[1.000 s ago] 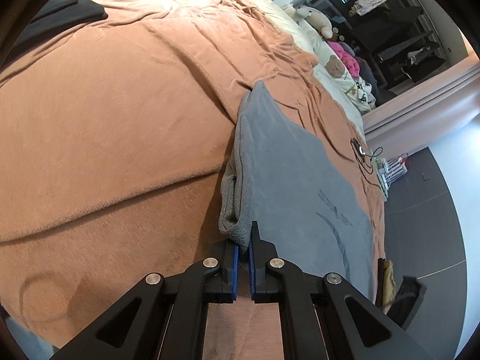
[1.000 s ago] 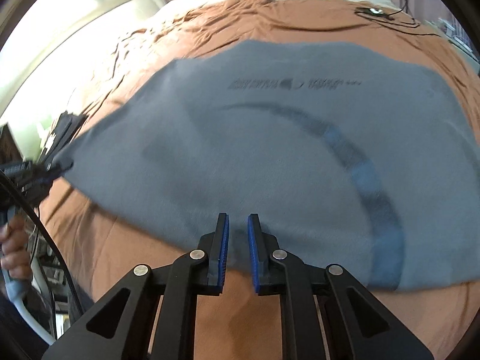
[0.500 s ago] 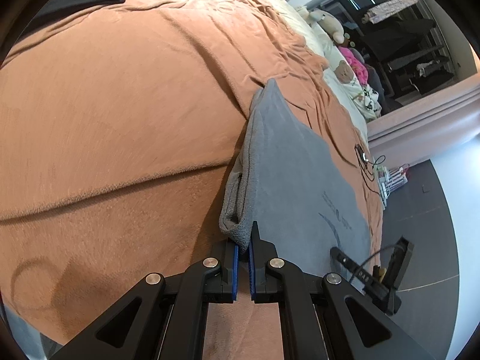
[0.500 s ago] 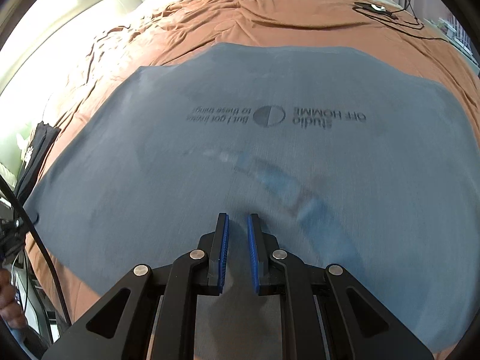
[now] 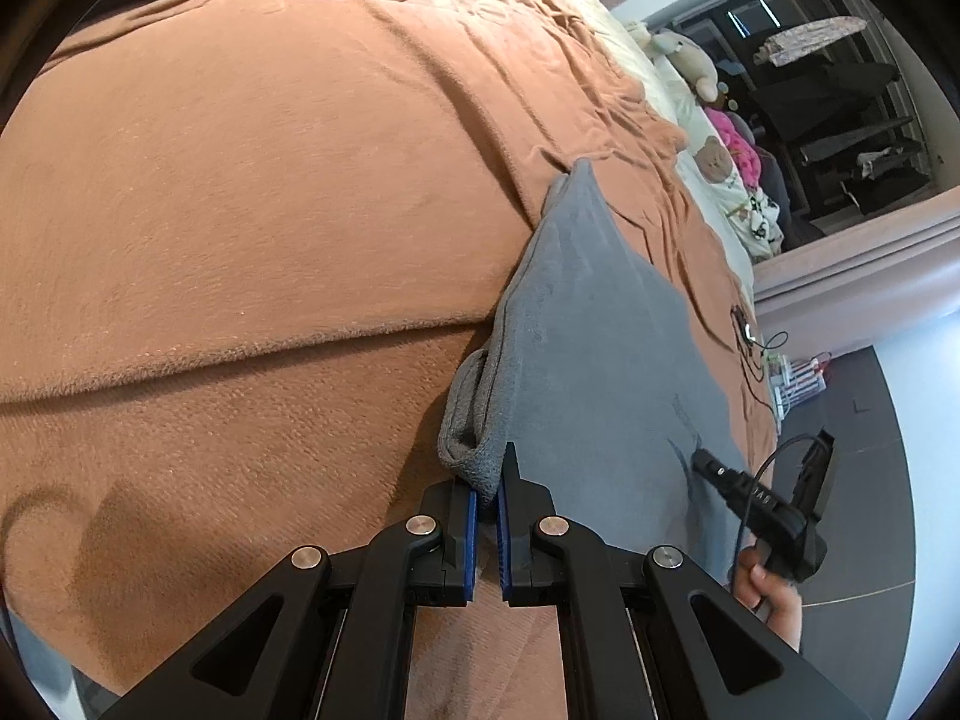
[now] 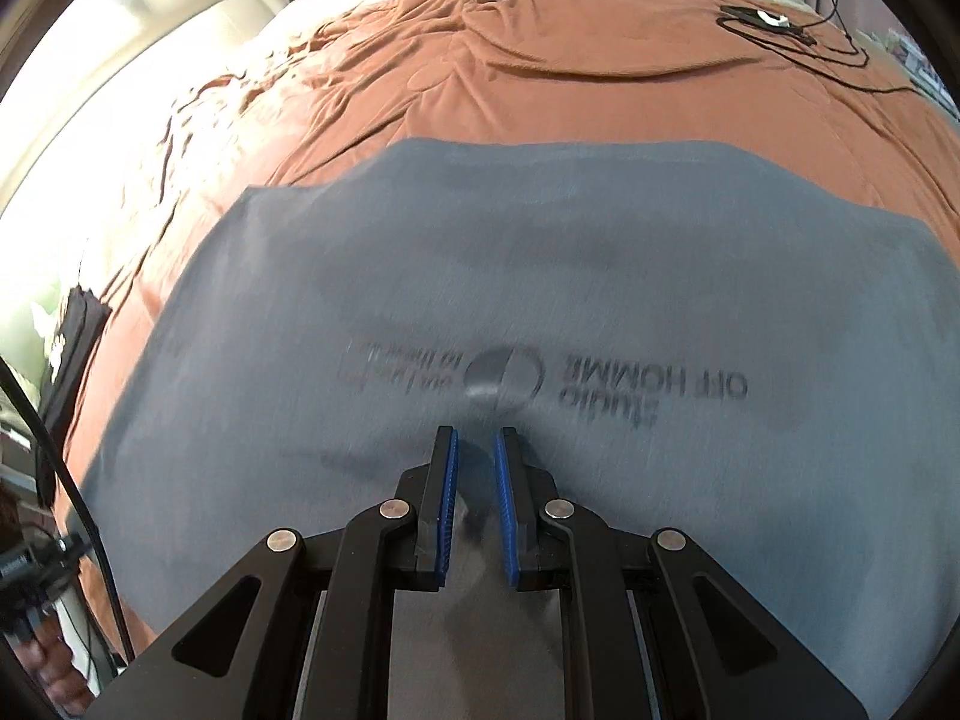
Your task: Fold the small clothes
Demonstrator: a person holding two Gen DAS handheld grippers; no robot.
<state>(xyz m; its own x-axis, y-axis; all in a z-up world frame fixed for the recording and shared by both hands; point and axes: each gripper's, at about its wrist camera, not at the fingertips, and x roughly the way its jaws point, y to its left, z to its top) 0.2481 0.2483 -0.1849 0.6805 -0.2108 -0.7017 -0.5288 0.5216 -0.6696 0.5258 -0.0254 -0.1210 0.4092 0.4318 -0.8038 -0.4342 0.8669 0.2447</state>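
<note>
The grey garment (image 5: 594, 360) lies spread on the rust-brown blanket (image 5: 252, 228) that covers the bed, its near corner lifted and bunched into a small rolled fold. The left gripper (image 5: 487, 495) has its blue-padded fingers (image 5: 471, 531) pressed nearly together with that folded corner pinched between the tips, the cloth rising out of the jaws and running away up and to the right along the blanket. In the right wrist view the garment (image 6: 540, 276) fills the middle of the frame, flat, with dark printed lettering (image 6: 654, 393) and a round logo just ahead of the fingertips, reading upside down and blurred. The right gripper (image 6: 475, 450) hovers low over the fabric with its jaws parted by a narrow gap and no cloth visibly caught between the pads; whether the tips touch the garment cannot be told. From the left wrist view, the right gripper (image 5: 762, 510) appears at the garment's far edge, held in the person's hand (image 5: 774, 597). A black cable (image 6: 804, 42) lies on the blanket beyond the garment
</note>
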